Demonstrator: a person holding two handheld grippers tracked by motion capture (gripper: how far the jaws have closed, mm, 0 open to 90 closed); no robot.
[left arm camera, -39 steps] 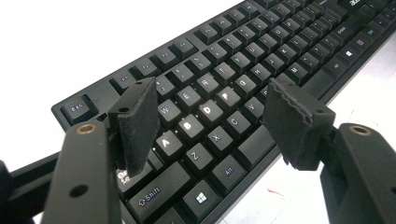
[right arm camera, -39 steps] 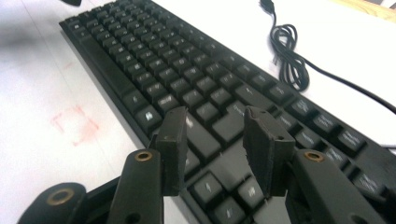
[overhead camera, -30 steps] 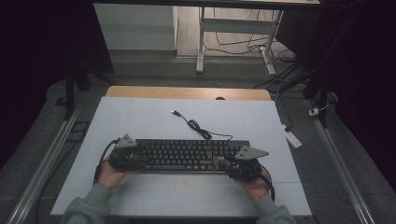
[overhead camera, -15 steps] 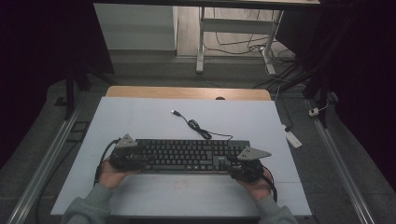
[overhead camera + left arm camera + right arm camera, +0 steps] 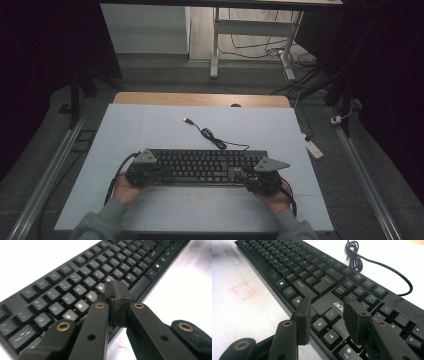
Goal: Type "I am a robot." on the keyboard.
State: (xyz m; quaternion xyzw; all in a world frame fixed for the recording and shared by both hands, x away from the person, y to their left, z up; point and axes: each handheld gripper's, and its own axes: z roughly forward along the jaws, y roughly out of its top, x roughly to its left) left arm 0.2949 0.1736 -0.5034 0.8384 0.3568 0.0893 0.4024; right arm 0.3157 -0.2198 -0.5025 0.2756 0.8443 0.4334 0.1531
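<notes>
A black keyboard (image 5: 200, 166) lies across the white table top (image 5: 150, 130), its black cable (image 5: 212, 137) coiling back to a loose plug. My left gripper (image 5: 159, 172) hovers over the keyboard's left end. In the left gripper view the keyboard (image 5: 75, 287) runs away diagonally and the gripper (image 5: 118, 293) is shut, its pads pressed together with nothing between them, over the bottom key row. My right gripper (image 5: 240, 177) is at the keyboard's right end. In the right gripper view it (image 5: 327, 315) stands open above the arrow keys of the keyboard (image 5: 317, 282).
A faint red square mark (image 5: 244, 290) sits on the table in front of the keyboard. A wooden strip (image 5: 200, 100) edges the table's far side. A white power strip (image 5: 314, 148) lies on the floor to the right, and metal rails (image 5: 45, 175) flank the table.
</notes>
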